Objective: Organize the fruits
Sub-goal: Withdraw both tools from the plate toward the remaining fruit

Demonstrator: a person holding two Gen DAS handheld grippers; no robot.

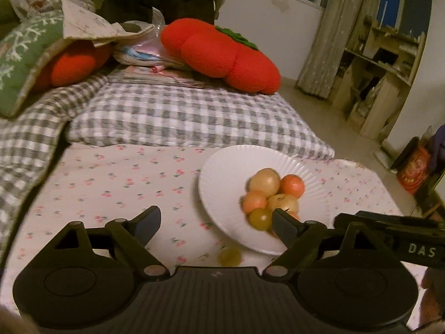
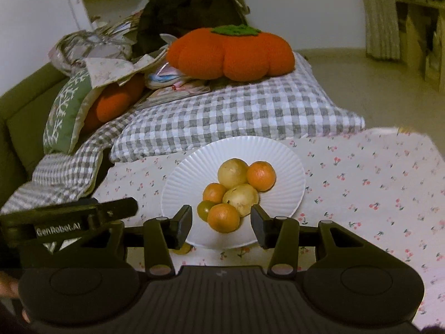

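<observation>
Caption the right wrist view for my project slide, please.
Open right gripper above a white plate of six piled fruits on cherry-print cloth.

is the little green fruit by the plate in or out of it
Out. The small green fruit lies on the cherry-print cloth, just off the white plate's near rim; six other fruits sit on the plate.

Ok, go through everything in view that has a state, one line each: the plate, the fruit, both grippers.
White ribbed plate: upright on the cherry-print cloth, loaded.
Six round fruits, orange, yellow and green: piled on the plate.
Small green fruit: off the plate, on the cloth.
Left gripper: open, empty.
Right gripper: open, empty.
</observation>
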